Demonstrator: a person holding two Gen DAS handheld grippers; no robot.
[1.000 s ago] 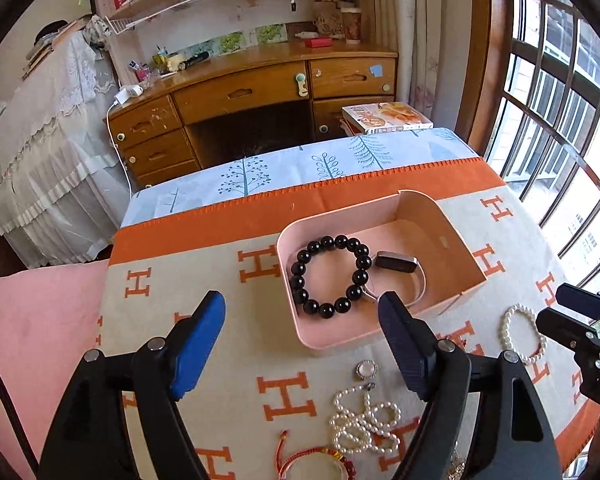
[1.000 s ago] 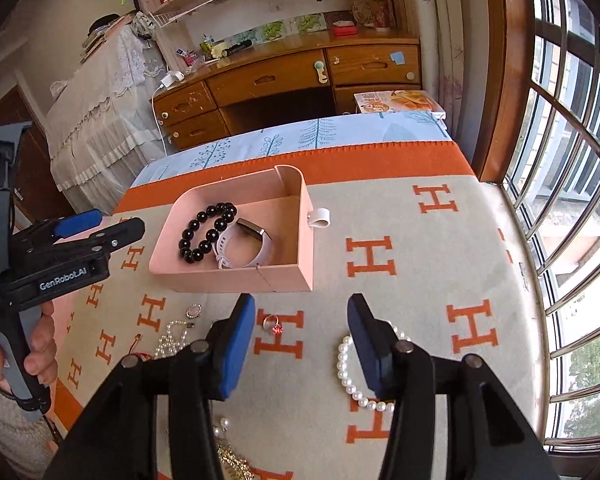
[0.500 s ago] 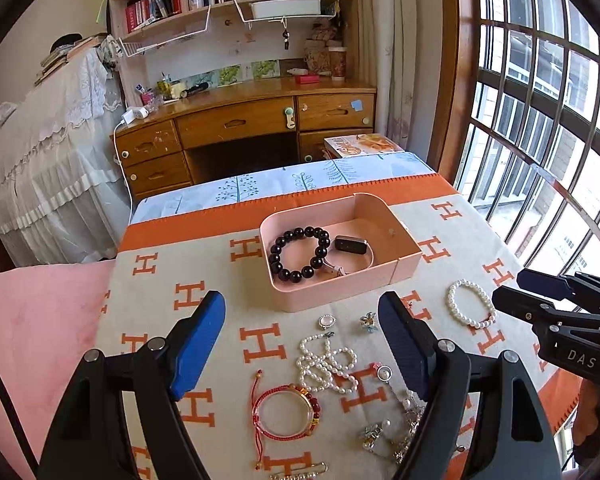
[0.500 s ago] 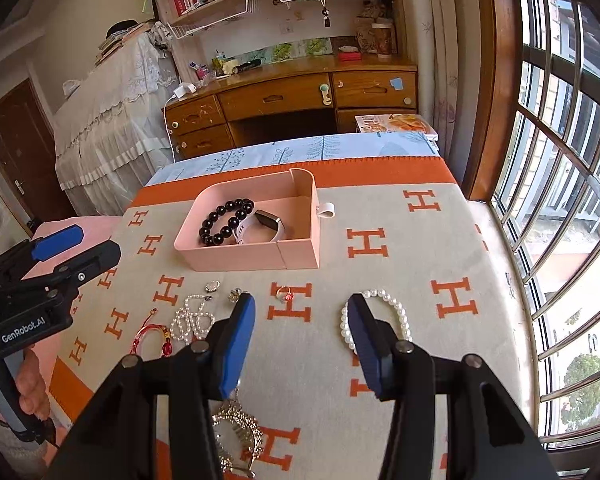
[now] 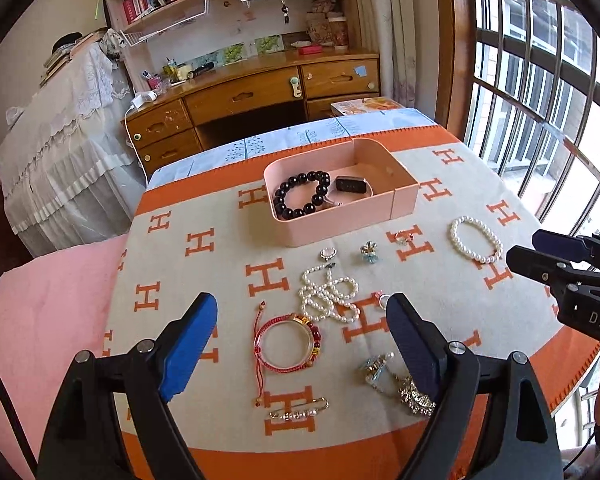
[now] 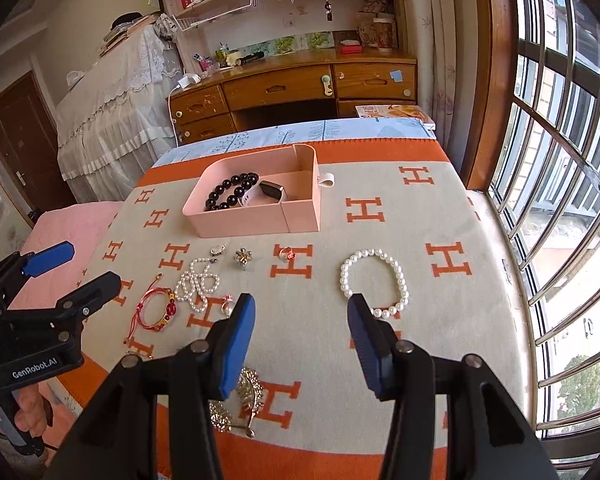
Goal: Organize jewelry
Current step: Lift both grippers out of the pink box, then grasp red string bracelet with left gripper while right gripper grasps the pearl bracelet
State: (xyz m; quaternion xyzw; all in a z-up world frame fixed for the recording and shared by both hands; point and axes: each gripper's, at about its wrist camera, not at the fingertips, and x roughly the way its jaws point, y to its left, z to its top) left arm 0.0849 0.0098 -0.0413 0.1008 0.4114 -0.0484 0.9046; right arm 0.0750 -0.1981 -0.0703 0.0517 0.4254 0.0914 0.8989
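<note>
A pink box point(image 5: 404, 200) point(image 6: 300, 216) on the orange H-patterned cloth holds a black bead bracelet point(image 5: 300, 196) point(image 6: 230, 190) and a watch point(image 5: 351, 185) point(image 6: 272, 191). Loose in front lie a pearl bracelet point(image 5: 476, 238) point(image 6: 374, 282), a pearl necklace point(image 5: 328, 292) point(image 6: 198, 284), a red cord bracelet point(image 5: 288, 342) point(image 6: 154, 312), rings, a flower brooch point(image 5: 369, 251) point(image 6: 243, 257), a pin point(image 5: 298, 408) and gold brooches point(image 5: 408, 390) point(image 6: 246, 394). My left gripper point(image 5: 300, 340) is open above the red bracelet. My right gripper point(image 6: 302, 332) is open near the pearl bracelet.
A wooden desk point(image 5: 260, 88) and bookshelves stand behind the table. A draped bed point(image 5: 60, 148) is at left, a barred window point(image 6: 560, 160) at right. A pink cushion point(image 5: 52, 312) lies left of the cloth. A magazine point(image 6: 394, 113) sits at the far edge.
Both grippers have pulled back and up from the pink box, so more of the loose jewelry in front of it shows. Both stay open and empty.
</note>
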